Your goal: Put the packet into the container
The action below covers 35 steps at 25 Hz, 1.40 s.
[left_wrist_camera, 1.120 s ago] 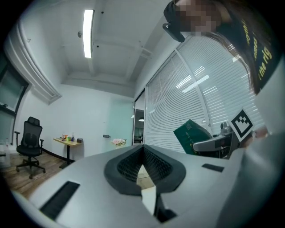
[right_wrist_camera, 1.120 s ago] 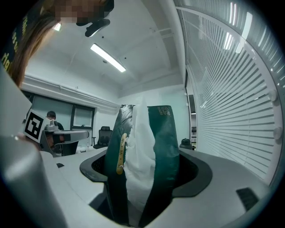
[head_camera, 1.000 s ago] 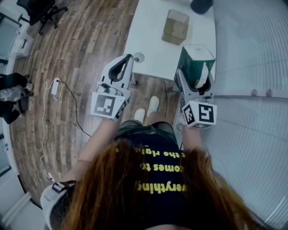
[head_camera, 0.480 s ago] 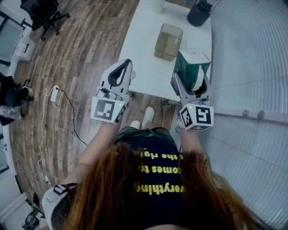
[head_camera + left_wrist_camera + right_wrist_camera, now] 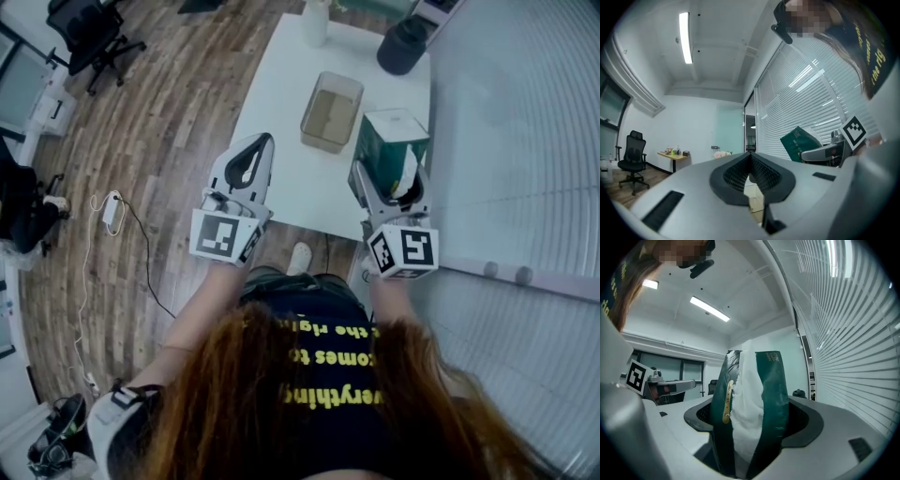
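Though only head view shows container [image 5: 330, 112], right gripper [image 5: 752, 418] clamps packet [image 5: 761, 380]; left gripper [image 5: 751, 155] closed, empty.

1. Black shirt [image 5: 328, 375]: yellow print, upside down in the head view, reads "everything", "comes t…" and "…the righ…"; hair covers the rest.
2. Green packet [image 5: 773, 394]: small pale print near its top edge, too small to read.
3. Left marker cube [image 5: 223, 236] and right marker cube [image 5: 403, 251]: black-and-white square code patterns.
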Each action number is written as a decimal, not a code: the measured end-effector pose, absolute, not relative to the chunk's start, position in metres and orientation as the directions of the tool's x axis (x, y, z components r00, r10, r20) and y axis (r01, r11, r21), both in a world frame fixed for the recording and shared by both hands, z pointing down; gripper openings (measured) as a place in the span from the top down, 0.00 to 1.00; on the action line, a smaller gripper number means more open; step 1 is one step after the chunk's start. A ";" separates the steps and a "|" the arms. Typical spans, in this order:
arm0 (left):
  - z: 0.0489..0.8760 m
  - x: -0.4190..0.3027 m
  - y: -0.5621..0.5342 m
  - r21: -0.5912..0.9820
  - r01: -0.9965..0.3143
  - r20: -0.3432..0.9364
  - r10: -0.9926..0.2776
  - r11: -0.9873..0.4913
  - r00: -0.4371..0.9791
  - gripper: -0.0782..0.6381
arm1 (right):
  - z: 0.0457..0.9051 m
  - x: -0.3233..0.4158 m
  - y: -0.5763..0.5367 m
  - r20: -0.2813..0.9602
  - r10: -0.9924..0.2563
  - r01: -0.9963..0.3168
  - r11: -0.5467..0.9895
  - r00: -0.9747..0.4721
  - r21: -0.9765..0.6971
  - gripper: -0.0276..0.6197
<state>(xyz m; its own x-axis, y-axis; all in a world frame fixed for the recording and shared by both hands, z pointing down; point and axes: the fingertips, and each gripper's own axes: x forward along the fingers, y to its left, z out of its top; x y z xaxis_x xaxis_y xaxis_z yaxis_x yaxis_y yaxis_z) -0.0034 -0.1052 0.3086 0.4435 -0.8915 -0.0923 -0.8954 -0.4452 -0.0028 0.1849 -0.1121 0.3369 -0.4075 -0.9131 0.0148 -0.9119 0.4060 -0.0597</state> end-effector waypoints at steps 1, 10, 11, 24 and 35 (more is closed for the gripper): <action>0.309 -0.001 -0.107 -0.003 -0.895 -0.095 -0.891 -0.446 0.445 0.89 | 0.338 0.188 -0.114 0.014 -0.911 -0.910 0.410 -0.411 -0.060 0.35; 0.316 0.026 -0.135 -0.007 -0.896 -0.083 -0.893 -0.444 0.443 0.89 | 0.348 0.216 -0.141 0.019 -0.907 -0.904 0.417 -0.421 -0.088 0.35; 0.316 0.027 -0.138 -0.007 -0.897 -0.076 -0.894 -0.442 0.441 0.89 | 0.349 0.217 -0.144 0.021 -0.906 -0.902 0.419 -0.423 -0.099 0.35; 0.310 0.007 -0.179 0.000 -0.889 -0.050 -0.888 -0.458 0.457 0.89 | 0.348 0.198 -0.187 0.051 -0.910 -0.904 0.399 -0.411 -0.155 0.35; 0.316 -0.014 -0.228 -0.001 -0.842 -0.079 -0.839 -0.540 0.538 0.89 | 0.376 0.171 -0.241 0.145 -0.919 -0.914 0.326 -0.367 -0.242 0.35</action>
